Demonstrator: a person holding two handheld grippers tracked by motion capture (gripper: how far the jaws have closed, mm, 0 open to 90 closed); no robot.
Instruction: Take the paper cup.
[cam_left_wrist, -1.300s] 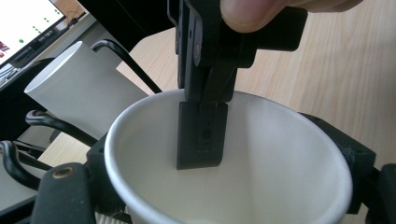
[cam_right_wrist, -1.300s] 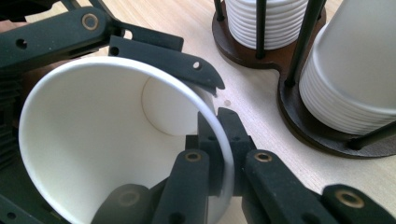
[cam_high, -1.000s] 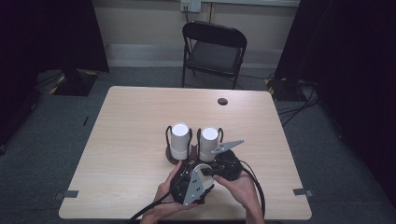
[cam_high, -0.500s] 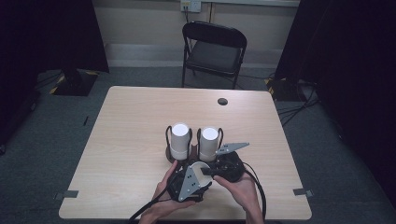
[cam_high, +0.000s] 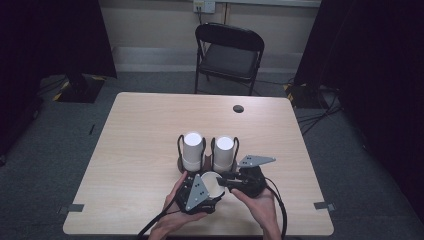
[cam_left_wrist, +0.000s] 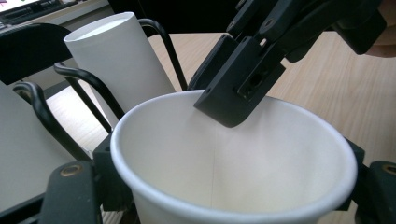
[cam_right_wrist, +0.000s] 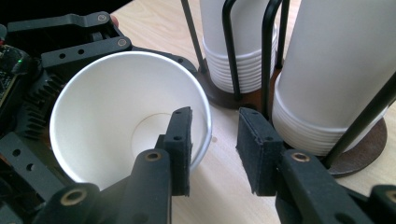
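The left gripper (cam_high: 212, 186) clasps a single paper cup (cam_high: 212, 184) by its sides, jaws pressed against the wall just under the rim; they have just been closing a little further on it. The right gripper (cam_right_wrist: 214, 154) straddles the near rim of that cup, one jaw inside and one outside. Its jaws have just been opening and now stand parted, with a gap between pads and rim, so it holds nothing.

If the left jaws tighten more, I judge the thin wall could buckle. If the right gripper draws back with a pad brushing the rim, it could tug the cup askew or out of the grip.

Just beyond the grippers stand two stacks of cups (cam_high: 193, 150), upside down, each in its own wire holder (cam_high: 180, 146). Farther off, one small dark disc (cam_high: 238, 108) lies on the table (cam_high: 130, 145), and one folding chair (cam_high: 229, 55) stands behind it.
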